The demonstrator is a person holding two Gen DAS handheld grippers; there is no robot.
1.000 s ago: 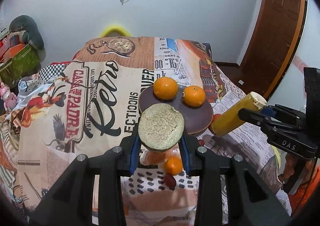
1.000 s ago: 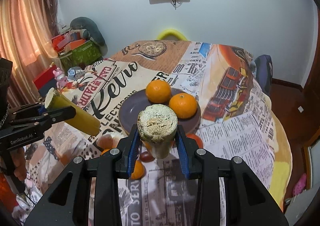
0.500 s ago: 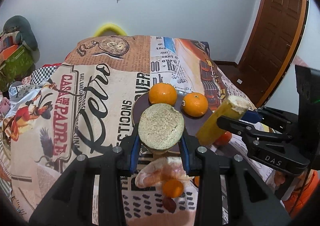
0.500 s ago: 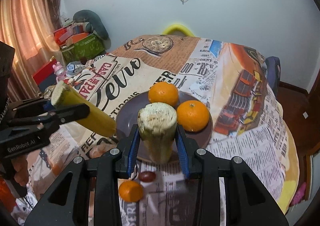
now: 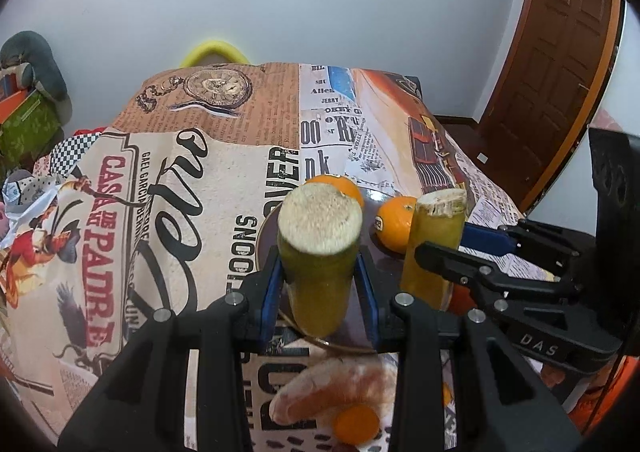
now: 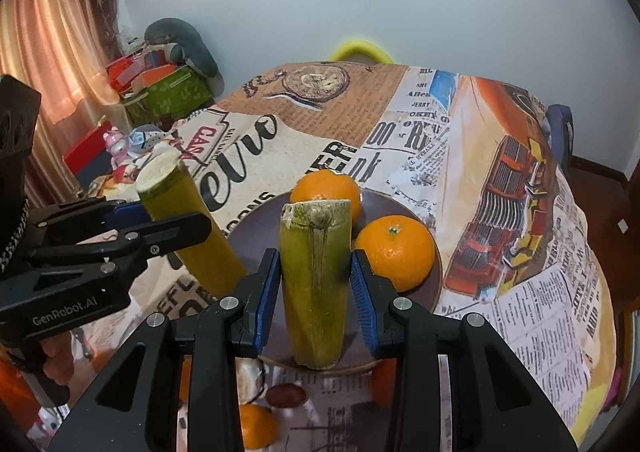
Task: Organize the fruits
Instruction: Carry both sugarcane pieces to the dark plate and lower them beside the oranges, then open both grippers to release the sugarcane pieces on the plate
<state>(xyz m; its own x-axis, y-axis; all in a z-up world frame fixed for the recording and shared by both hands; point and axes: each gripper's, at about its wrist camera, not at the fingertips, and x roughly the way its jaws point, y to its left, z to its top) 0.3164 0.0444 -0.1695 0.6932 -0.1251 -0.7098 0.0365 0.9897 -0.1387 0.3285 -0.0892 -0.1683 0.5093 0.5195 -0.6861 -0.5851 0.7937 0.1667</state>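
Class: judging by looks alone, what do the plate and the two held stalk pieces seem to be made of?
Plate: likely glazed ceramic, dark brown with a glossy sheen.
Stalk pieces: plant material, perhaps sugarcane, with a smooth yellow-green rind and pale fibrous cut ends.

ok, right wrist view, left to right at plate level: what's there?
left gripper → its sugarcane piece → sugarcane piece in the right gripper → front orange → plate rim

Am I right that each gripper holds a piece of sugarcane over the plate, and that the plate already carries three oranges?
Not quite: the plate carries two oranges, not three, as the right wrist view shows. Each gripper does hold a piece of sugarcane over it.
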